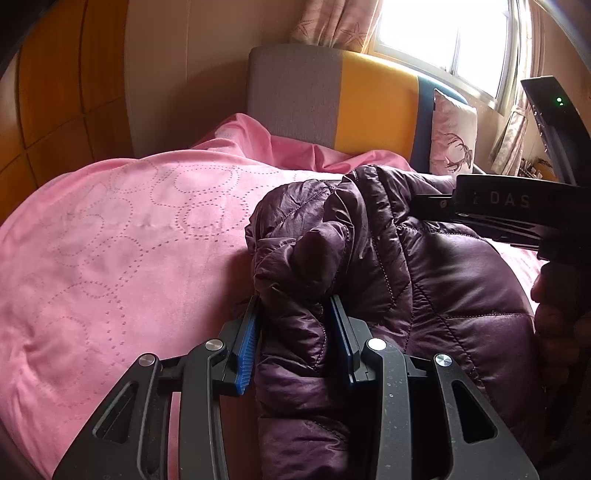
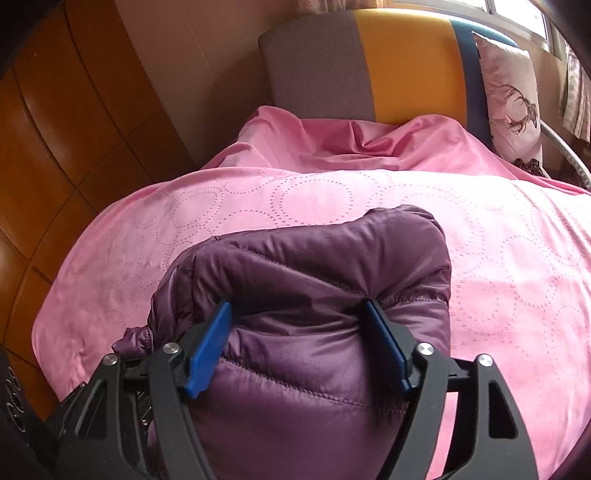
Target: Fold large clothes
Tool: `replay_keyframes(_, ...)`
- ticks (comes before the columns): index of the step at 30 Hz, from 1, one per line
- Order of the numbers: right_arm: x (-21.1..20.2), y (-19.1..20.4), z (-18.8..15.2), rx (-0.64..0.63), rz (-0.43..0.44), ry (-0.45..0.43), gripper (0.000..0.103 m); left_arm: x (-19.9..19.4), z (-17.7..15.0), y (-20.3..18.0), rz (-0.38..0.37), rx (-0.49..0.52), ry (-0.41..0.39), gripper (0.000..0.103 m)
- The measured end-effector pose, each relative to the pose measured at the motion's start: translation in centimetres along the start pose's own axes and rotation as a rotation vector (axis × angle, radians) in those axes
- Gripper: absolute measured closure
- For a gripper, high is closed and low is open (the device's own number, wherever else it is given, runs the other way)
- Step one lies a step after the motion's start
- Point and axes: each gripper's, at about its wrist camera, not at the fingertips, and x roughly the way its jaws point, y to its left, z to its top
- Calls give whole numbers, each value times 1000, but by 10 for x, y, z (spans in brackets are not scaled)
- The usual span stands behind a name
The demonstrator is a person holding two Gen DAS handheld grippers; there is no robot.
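A dark purple quilted puffer jacket (image 1: pixel 424 258) lies bunched on a pink bedspread (image 1: pixel 110 240). My left gripper (image 1: pixel 293 317) is shut on a thick fold at the jacket's left edge, with fabric bulging between the blue pads. The right gripper's black body (image 1: pixel 517 210) shows at the right of the left wrist view, above the jacket. In the right wrist view the jacket (image 2: pixel 314 266) fills the space between the blue pads of my right gripper (image 2: pixel 299 314), which is shut on a wide puffy fold and holds it over the bedspread (image 2: pixel 498 258).
A headboard with grey, yellow (image 1: pixel 373 103) and blue panels stands at the far end. A white pillow with a deer print (image 1: pixel 452 136) leans against it at the right. Wooden wardrobe doors (image 1: pixel 62 92) line the left side. A window (image 1: pixel 443 33) with curtains is behind.
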Motion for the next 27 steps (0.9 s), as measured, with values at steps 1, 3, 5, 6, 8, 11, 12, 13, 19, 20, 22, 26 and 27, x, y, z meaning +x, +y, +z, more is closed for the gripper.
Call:
replay_keyframes(1,-1,5,-1,-4,-5,1,26,-1,-1,-1,1,-1,-5,67)
replay_keyframes(3,2,9,-3,-4,-9,3,26,0,-2,1,2,-2,-10,67)
replay_keyframes(5,6,15,-3,-10,-18,12,25,0,-2,3,0,-10,-13,67)
replay_keyframes(6,8,17,-4,-13,-20,18,25,-1,-3,4,-1,-15,-14,67)
replay_keyframes(8,17,20,-4,-17,-25,44,22,0,-4,8,8,-33,-16,60)
replay_keyframes(11,31,23,-3,-25,-35,81,19,2,-6,14,5,-51,-10,57)
replay_keyframes(12,33,24,-4,-27,-40,85,18,3,-6,15,8,-51,-10,57)
replay_keyframes(13,33,25,-4,-31,-43,87,18,4,-7,16,12,-49,-8,57)
replay_keyframes(19,8,15,2,27,100,82,12,3,-9,14,22,-36,-4,57)
replay_keyframes(20,-1,10,2,50,142,74,11,3,-9,13,22,-32,-4,57)
replay_keyframes(22,-20,-5,-2,97,203,46,7,4,-10,12,24,-30,-2,57)
replay_keyframes(26,-45,-45,-24,184,267,29,2,8,-12,14,30,-16,-3,56)
replay_keyframes(27,-44,-56,-33,218,285,37,2,9,-13,16,21,-22,1,56)
